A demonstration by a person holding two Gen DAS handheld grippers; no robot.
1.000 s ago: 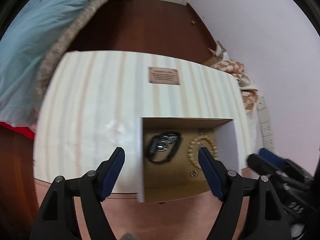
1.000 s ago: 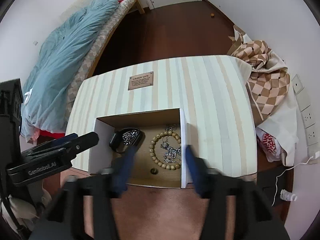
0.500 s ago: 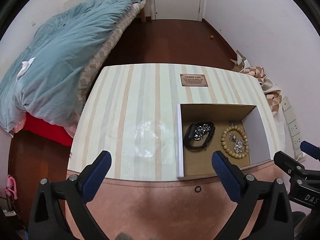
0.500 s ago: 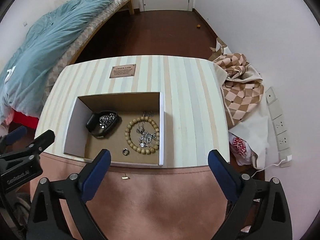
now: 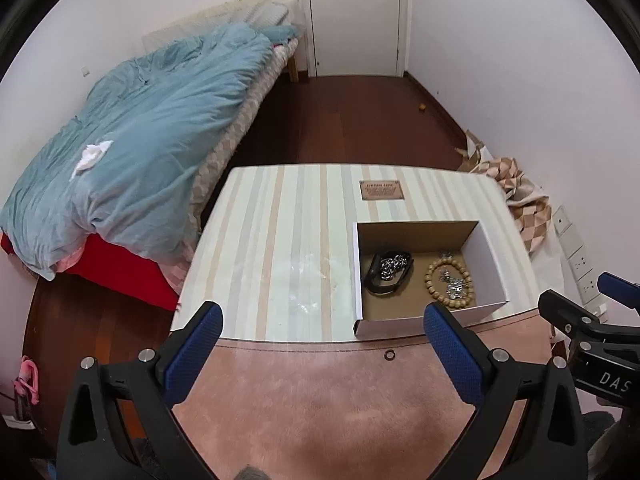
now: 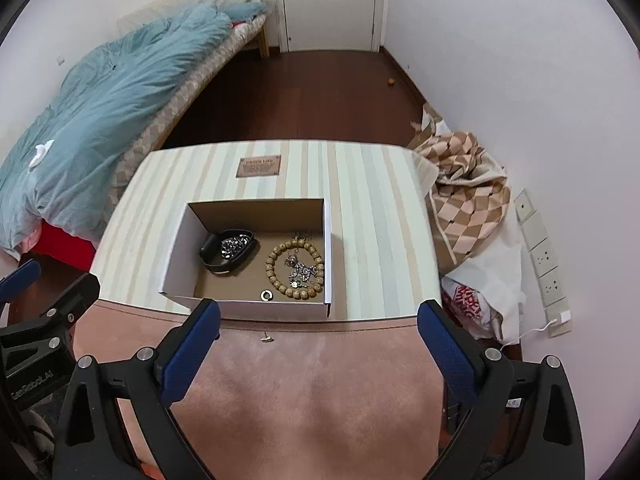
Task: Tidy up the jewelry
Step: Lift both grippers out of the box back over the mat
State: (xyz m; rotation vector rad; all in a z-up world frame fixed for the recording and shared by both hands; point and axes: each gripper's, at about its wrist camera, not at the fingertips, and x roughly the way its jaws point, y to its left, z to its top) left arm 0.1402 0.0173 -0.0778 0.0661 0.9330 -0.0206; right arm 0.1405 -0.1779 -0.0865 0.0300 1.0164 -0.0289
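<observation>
Both grippers: we backed the left gripper (image 5: 322, 330) and right gripper (image 6: 318, 326) away from the white cardboard box (image 6: 256, 307); fingers just spread wide, empty.
Box contents: wooden bead bracelet (image 6: 294, 270), black band (image 6: 228, 251), silver ring (image 6: 266, 295).
Outside box: small dark ring (image 5: 389, 355) and tiny stud (image 6: 265, 338) on pink cloth, near its front wall.

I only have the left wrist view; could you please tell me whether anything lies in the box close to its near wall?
Observer: Yes, a small silver ring lies on the floor of the box, right by that wall.
Operator: Thank you. Is anything loose on the pink mat besides the dark ring I see?
Observer: A tiny gold-coloured piece lies on the mat, just outside the box's near wall.
</observation>
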